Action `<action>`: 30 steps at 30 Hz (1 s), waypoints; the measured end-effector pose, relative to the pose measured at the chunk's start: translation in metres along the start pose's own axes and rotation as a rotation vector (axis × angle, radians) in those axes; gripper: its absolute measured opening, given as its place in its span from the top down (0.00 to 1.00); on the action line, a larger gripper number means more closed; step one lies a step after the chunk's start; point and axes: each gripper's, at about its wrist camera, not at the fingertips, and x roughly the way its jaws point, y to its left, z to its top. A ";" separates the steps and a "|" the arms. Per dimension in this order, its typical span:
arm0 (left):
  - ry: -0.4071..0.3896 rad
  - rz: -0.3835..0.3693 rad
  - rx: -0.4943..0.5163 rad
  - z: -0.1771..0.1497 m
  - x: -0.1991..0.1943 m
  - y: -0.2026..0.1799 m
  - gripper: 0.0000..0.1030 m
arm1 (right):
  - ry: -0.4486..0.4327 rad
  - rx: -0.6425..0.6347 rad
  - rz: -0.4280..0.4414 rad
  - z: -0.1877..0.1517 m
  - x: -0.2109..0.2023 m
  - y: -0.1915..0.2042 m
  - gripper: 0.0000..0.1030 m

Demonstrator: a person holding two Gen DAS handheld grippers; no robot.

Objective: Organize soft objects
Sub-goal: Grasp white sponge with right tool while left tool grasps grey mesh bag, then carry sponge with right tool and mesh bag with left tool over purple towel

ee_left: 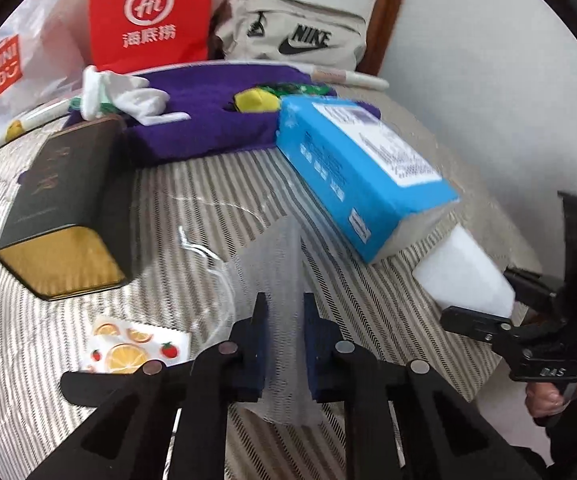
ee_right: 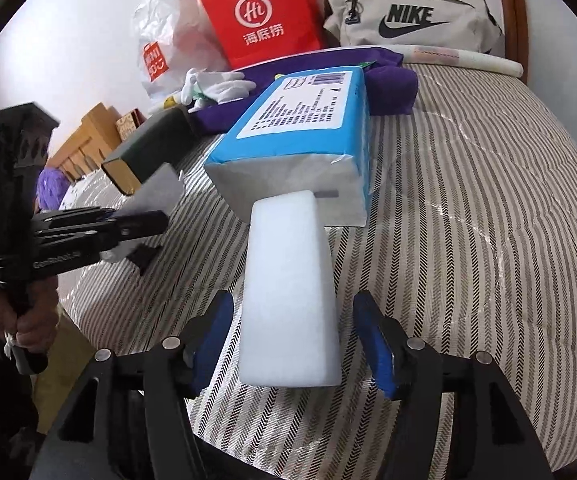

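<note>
Left gripper (ee_left: 284, 320) is clamping a sheer mesh pouch (ee_left: 276, 264) over the striped bedcover (ee_left: 192, 184), while right gripper (ee_right: 294, 340) is standing jaws apart around the white foam block (ee_right: 288, 280), pads not touching, block lying against the blue tissue pack (ee_right: 300, 128).

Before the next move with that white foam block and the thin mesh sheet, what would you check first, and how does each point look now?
1. Left tool pinching the mesh sheet: ok, pads shut on it.
2. Right tool gripping the foam block: not ok, pads stand apart from its sides.
3. Foam block supported: ok, it lies on the striped bed cover.
4. Block's far end clear of the blue packet: not ok, it sits against the packet's end.
5. Mesh free of the thin string: cannot tell.
</note>
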 end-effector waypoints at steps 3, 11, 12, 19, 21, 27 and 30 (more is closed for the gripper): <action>-0.023 0.012 -0.012 -0.003 -0.015 0.006 0.87 | -0.010 0.057 0.028 0.001 -0.001 -0.006 0.41; -0.072 0.063 -0.128 -0.020 -0.052 0.046 0.88 | 0.010 0.110 0.022 0.007 -0.003 -0.012 0.68; -0.072 0.072 -0.160 -0.025 -0.054 0.054 0.88 | 0.009 0.099 0.010 0.008 -0.004 -0.010 0.68; -0.072 0.062 -0.314 -0.046 -0.065 0.100 0.88 | -0.026 0.010 0.003 0.018 -0.028 0.012 0.68; -0.075 0.061 -0.329 -0.048 -0.068 0.108 0.88 | -0.050 -0.014 0.002 0.023 -0.038 0.018 0.68; -0.090 0.045 -0.345 -0.040 -0.075 0.120 0.88 | -0.111 -0.045 -0.005 0.048 -0.065 0.029 0.68; -0.117 0.000 -0.358 -0.034 -0.087 0.125 0.88 | -0.135 -0.060 -0.024 0.062 -0.070 0.032 0.68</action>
